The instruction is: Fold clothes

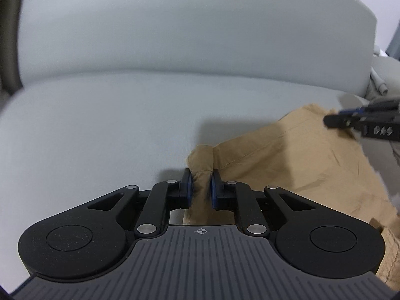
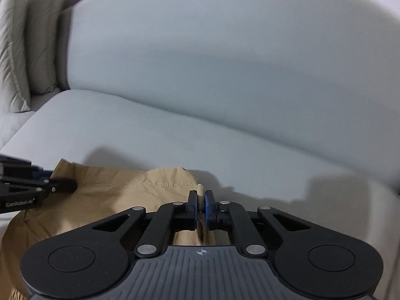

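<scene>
Crosswise, tan garment [image 2: 105,200], both tools [image 1: 201,187] gripping

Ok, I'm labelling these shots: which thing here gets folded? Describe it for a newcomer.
On the pale grey sofa seat lies a tan garment. The left claw and the right claw each pinch one of its corners. It is the only brown, creased cloth there.

We see the garment [image 1: 300,165] lying on the sofa seat [image 1: 100,130], near its front edge, with the backrest [image 1: 175,25] behind it. Our left gripper [image 1: 201,187] pinches one corner, our right gripper [image 2: 201,206] the other, and cushions [image 2: 22,50] stand at the sofa's left end.
</scene>
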The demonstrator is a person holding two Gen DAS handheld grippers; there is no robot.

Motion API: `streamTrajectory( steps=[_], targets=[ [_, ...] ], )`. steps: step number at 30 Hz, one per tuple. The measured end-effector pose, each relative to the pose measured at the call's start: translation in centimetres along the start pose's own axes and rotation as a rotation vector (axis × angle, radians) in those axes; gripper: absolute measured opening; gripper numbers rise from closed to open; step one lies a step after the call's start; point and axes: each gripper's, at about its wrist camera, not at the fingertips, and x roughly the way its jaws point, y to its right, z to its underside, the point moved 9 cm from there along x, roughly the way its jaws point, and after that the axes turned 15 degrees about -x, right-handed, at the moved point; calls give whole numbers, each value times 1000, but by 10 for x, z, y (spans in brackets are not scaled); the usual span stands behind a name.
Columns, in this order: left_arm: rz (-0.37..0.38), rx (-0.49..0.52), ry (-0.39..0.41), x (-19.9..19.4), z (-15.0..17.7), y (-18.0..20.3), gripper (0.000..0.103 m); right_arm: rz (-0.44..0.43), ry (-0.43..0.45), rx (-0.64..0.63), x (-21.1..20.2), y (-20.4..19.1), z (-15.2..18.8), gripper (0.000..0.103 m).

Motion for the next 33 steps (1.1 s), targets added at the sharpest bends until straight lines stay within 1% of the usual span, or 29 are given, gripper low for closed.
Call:
streamTrajectory(
  steps=[1,2,5,9,12,13,14,15,16,17,18,20,21,22,23,24,25,26,28,30,32,33],
  targets=[
    [-4,14,26,-12,-2,4,14,9,24,-9,-12,-1,-3,5],
    [-6,28,54,-26,-4,9,14,11,31,-12,-15,-2,-4,5],
    [1,72,114,-66,-4,20,15,30,97,-35,-57,-6,-11,5],
    [18,121,175,-123,3,34,15,24,180,-28,-129,-15,-4,5],
    [37,150,222,-167,16,46,15,27,221,-40,-175,-23,10,4],
    [40,164,239,-182,24,50,14,24,229,-36,-185,-25,14,4],
    [41,181,257,-198,34,55,14,18,239,-31,-202,-30,23,4],
    [42,192,268,-208,39,56,14,17,243,-30,-208,-30,27,4],
    [42,206,278,-221,49,59,14,15,252,-29,-224,-36,37,4],
    [40,221,286,-235,64,61,14,12,255,-30,-230,-38,41,4],
    [38,225,283,-245,79,62,14,6,262,-32,-249,-47,58,4],
    [38,221,265,-262,109,62,14,-2,260,-28,-252,-50,71,4],
    [39,213,253,-268,117,63,14,-7,244,-36,-257,-57,88,4],
    [39,186,211,-266,131,68,13,-12,227,-44,-262,-64,105,4],
    [38,151,154,-260,151,74,13,-24,196,-44,-258,-68,117,4],
    [34,131,119,-257,163,76,11,-26,183,-45,-258,-70,122,4],
    [17,116,81,-253,176,76,9,-29,143,-44,-253,-75,138,4],
    [-6,100,36,-246,192,77,9,-31,120,-42,-249,-79,143,4],
    [-59,112,-21,-234,215,82,9,-33,31,-62,-233,-90,168,4],
    [-115,127,-72,-218,231,83,9,-24,-58,-90,-214,-100,189,4],
    [-157,125,-101,-202,239,84,9,-9,-104,-89,-200,-104,199,4],
    [-167,121,-105,-201,241,82,10,-2,-117,-76,-197,-104,199,5]
  ],
)
